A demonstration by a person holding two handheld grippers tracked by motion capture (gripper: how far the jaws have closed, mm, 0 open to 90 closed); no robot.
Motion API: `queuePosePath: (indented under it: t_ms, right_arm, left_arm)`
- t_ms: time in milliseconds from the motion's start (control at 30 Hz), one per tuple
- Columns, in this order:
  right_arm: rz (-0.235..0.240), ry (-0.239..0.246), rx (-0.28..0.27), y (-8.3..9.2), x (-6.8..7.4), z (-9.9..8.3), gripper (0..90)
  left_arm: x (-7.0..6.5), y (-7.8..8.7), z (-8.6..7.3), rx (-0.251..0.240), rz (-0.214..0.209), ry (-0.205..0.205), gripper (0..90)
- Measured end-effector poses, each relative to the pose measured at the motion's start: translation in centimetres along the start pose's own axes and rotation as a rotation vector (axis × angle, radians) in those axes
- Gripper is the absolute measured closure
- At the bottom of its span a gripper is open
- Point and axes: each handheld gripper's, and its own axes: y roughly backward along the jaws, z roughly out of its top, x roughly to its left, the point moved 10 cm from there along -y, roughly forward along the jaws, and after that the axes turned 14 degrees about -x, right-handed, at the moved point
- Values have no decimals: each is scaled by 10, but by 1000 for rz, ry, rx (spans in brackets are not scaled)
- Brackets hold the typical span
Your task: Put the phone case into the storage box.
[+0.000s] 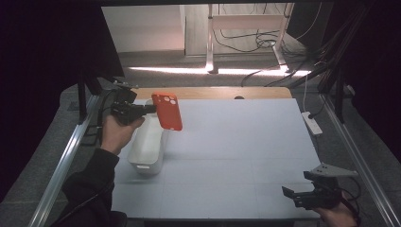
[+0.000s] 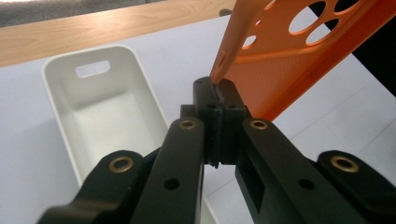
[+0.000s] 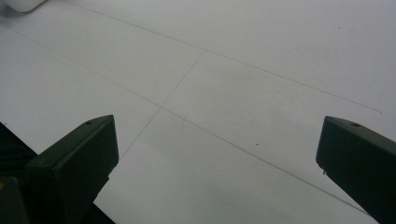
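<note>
Left gripper [image 1: 150,109] pinches the orange phone case [image 1: 167,111] by its edge, above the white bin [image 1: 146,146] at far left; long axis near-upright, camera cutouts uppermost. No legible markings.

One orange phone case [image 1: 167,110] is in the scene, held up in the air just above and beside the white tray [image 1: 147,150]. That white tray is the single container, one in number, and it has one handle slot [image 2: 92,68] cut in its end wall. Two grippers are present: one left gripper [image 1: 150,109], just beside the tray, clamping the case, and one right gripper [image 1: 289,193], well apart from the tray. One white power strip [image 1: 312,123] lies far from the tray, off the table [image 1: 246,142], which is one
</note>
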Motion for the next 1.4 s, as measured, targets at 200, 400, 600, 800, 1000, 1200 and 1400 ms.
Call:
queuePosePath:
  t_ms: [200, 400, 600, 800, 1000, 1200, 1400]
  right_arm:
    - [-10, -11, -1, 5, -2, -4, 0]
    - [-17, -16, -12, 6, -3, -5, 0]
    - [-16, -11, -3, 6, -2, -5, 0]
    - [-11, -6, 2, 5, -2, -6, 0]
    - [-8, -5, 4, 5, -1, -6, 0]
    - [-7, -6, 5, 5, -1, -6, 0]
    - [-6, -4, 6, 5, -1, -7, 0]
  left_arm:
    - [10, 1, 4, 0, 25, 3, 895]
    - [18, 3, 7, -3, 47, 6, 895]
    - [29, 3, 9, -9, 74, 11, 895]
    - [41, 1, 10, -20, 99, 30, 895]
    - [51, -2, 11, -23, 122, 34, 896]
    - [59, -6, 11, -25, 138, 39, 896]
    - [68, -9, 12, -33, 158, 47, 897]
